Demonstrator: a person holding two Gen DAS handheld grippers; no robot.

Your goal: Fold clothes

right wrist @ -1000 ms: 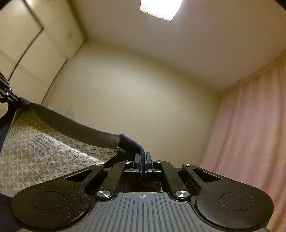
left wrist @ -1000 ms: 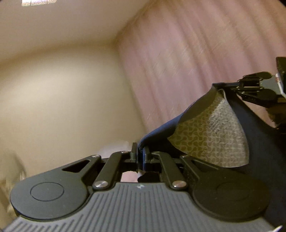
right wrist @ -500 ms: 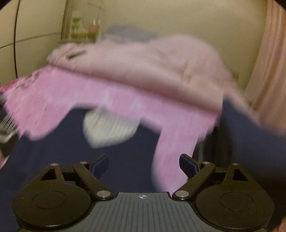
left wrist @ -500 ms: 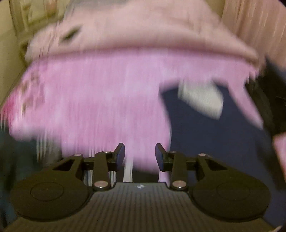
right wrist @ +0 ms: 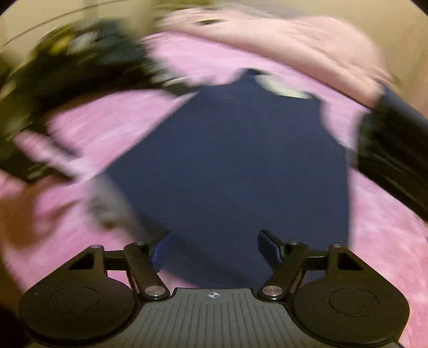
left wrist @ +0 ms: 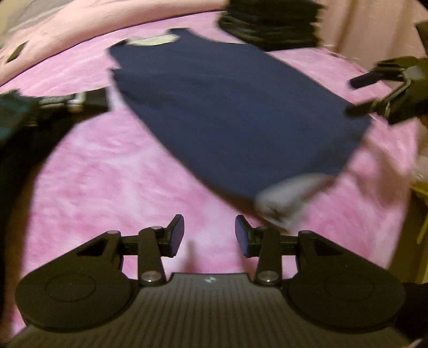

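1. A navy garment (left wrist: 235,107) is seen lying spread flat on a pink blanket (left wrist: 107,174) that covers a bed; the same garment (right wrist: 235,171) fills the middle of the right wrist view.
2. A pale patterned lining is shown at the neckline, at the garment's far end, toward the far edge of the bed.
3. A pale, blurred patch is seen at the garment's near corner, just beyond the left gripper (left wrist: 209,235).
4. The left gripper is held wide apart with nothing between its fingers; only pink blanket is seen in the gap.
5. The right gripper (right wrist: 214,249) is likewise spread wide and holds nothing; it is positioned over the garment's near hem, but whether it touches the cloth cannot be told.
6. In the left wrist view the right gripper (left wrist: 374,91) is seen at the garment's right edge, its fingers parted.
7. A stack of dark folded clothes (left wrist: 270,24) is seen near the far right corner of the bed, just beyond the garment.
8. A lighter pink cover (right wrist: 281,40) is bunched along the far edge of the bed.
9. Both views are heavily blurred, so finer detail cannot be made out.
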